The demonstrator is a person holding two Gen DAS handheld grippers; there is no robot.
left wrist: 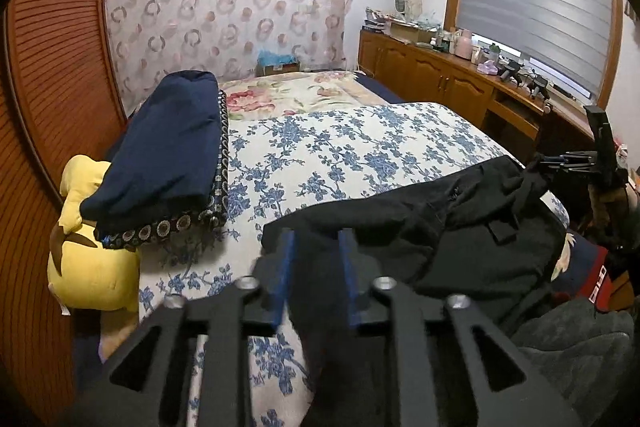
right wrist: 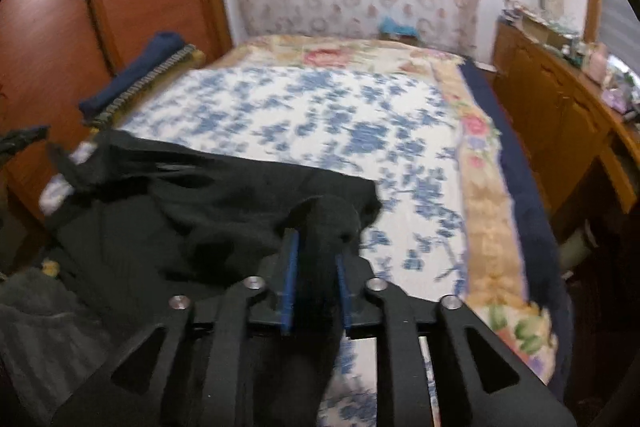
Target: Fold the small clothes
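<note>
Inspector: Where is the crumpled black cloth garment [left wrist: 460, 227]?

Assessor: On the bed's blue-flowered quilt [left wrist: 320, 155], near edge. Left hand-held gripper [left wrist: 316, 247] and right hand-held gripper [right wrist: 316, 251] are each partly open, cloth between; contact unclear. Likely releasing opposite corners to lay it flat.

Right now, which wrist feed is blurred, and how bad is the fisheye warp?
Right wrist view: motion-smeared, blue floral bedspread soft, only the right gripper fairly crisp. Left wrist view: sharp; black garment and folded navy stack clear. Both views: heavy barrel warp, dark corners, wardrobe door bowed.
</note>
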